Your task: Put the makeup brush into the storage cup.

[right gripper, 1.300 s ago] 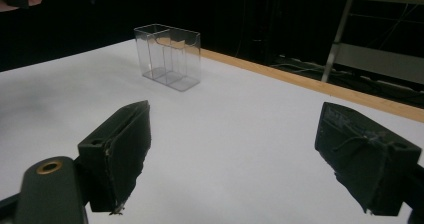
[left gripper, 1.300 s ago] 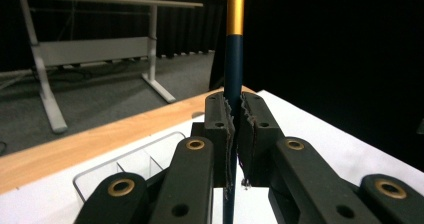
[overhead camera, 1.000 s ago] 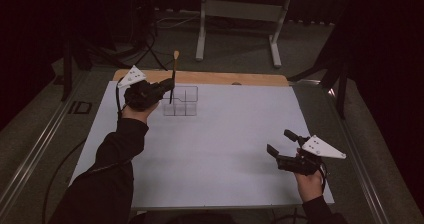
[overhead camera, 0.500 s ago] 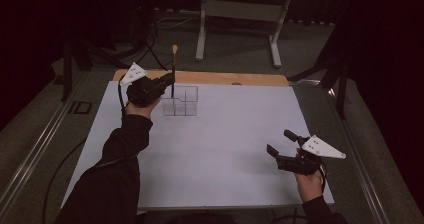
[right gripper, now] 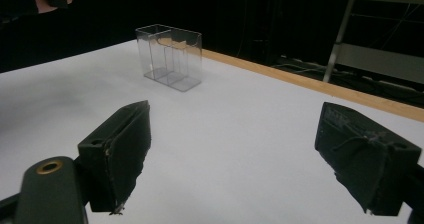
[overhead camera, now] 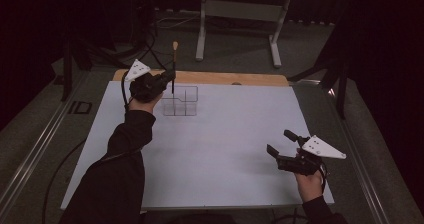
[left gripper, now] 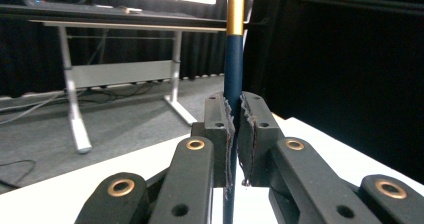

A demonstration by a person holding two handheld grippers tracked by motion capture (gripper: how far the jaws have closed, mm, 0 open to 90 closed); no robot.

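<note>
High view looks down over the white table point(overhead camera: 225, 149); right gripper view, low, shares its clear organizer point(right gripper: 171, 57).

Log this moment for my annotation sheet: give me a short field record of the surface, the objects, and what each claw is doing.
surface: white table top, wooden strip along far edge
held item: brush, dark blue handle, gold band, upright
container: clear organizer, compartments look empty
left claw: shut on the brush, above the organizer's left side
right claw: open, holding nothing, near the table's front right
</note>
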